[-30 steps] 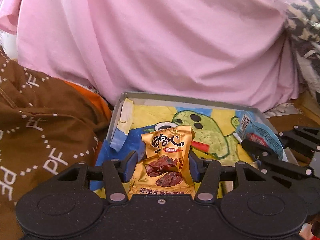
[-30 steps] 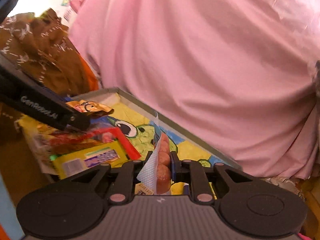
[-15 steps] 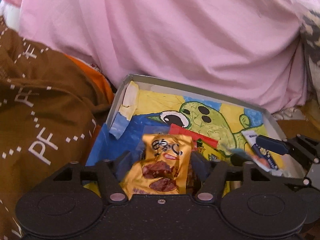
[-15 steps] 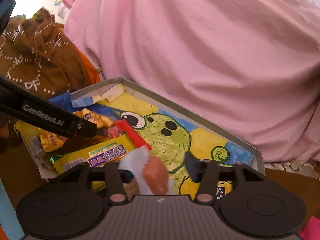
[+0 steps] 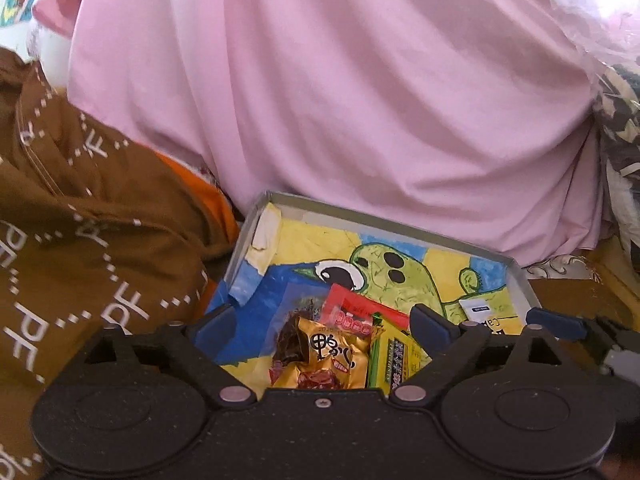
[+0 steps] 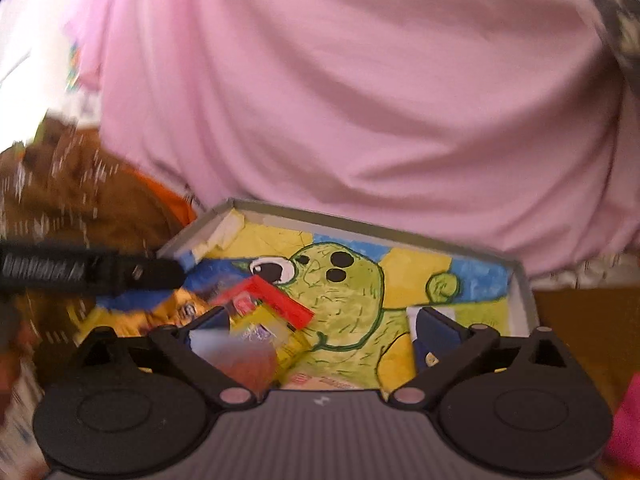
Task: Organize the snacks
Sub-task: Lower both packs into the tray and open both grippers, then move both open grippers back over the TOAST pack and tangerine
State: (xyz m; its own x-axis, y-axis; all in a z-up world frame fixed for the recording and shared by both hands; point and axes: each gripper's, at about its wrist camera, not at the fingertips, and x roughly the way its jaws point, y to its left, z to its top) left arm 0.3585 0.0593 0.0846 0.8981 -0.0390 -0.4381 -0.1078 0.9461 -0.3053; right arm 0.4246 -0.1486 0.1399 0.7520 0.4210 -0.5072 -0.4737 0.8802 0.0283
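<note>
Snacks lie gathered in a shallow box [image 5: 516, 276] whose floor carries a painted green cartoon creature, set against a large pink cloth [image 5: 360, 100] at the far side and a brown printed fabric [image 5: 80, 240] at the left. Inside, at the near left, a yellow packet [image 5: 394, 360] sits beside a red packet [image 5: 352, 312], with a gold foil pouch [image 5: 328, 364] lying loose on top and a small white sachet [image 5: 478, 308] at the near right. The left gripper [image 5: 322, 322] hangs over the pouch, jaws spread wide and holding nothing; the right gripper [image 6: 320, 326] is likewise apart, a blurred pinkish snack [image 6: 244, 360] just below it. Judging by looks, these packets are light, soft and crinkly, the foil likely slippery, best pinched at a flat sealed edge.
</note>
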